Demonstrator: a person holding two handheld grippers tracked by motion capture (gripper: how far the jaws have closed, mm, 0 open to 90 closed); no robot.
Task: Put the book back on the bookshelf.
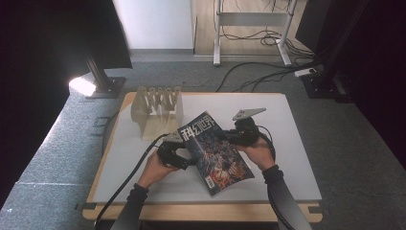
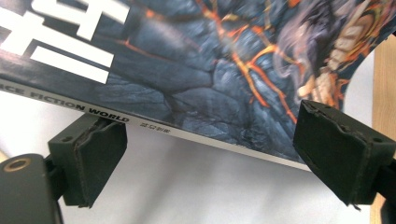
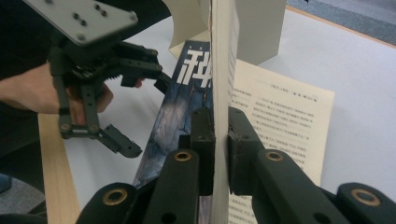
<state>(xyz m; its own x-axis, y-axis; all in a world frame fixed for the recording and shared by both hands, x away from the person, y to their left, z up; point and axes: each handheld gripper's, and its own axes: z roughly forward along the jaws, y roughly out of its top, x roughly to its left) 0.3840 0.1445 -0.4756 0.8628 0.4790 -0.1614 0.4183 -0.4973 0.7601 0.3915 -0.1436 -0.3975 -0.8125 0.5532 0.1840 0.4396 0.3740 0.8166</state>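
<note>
A magazine (image 1: 215, 153) with a dark blue cover and a white title is held tilted above the white table (image 1: 297, 158). My right gripper (image 1: 231, 136) is shut on its right edge. In the right gripper view the jaws (image 3: 220, 140) pinch a sheaf of pages, and an inner text page (image 3: 280, 121) hangs open to the right. My left gripper (image 1: 182, 155) is open at the magazine's left edge. In the left gripper view the spine of the magazine (image 2: 210, 56) runs between the wide-apart pads (image 2: 93, 158), which do not press on it. The left gripper (image 3: 144, 112) also shows beside the cover (image 3: 187, 93).
A beige slotted rack (image 1: 158, 110) stands on the table behind the magazine, toward the left. The table's wooden front edge (image 1: 201, 211) lies near the person's forearms. Cables, a desk frame (image 1: 251, 28) and black stands are on the floor beyond.
</note>
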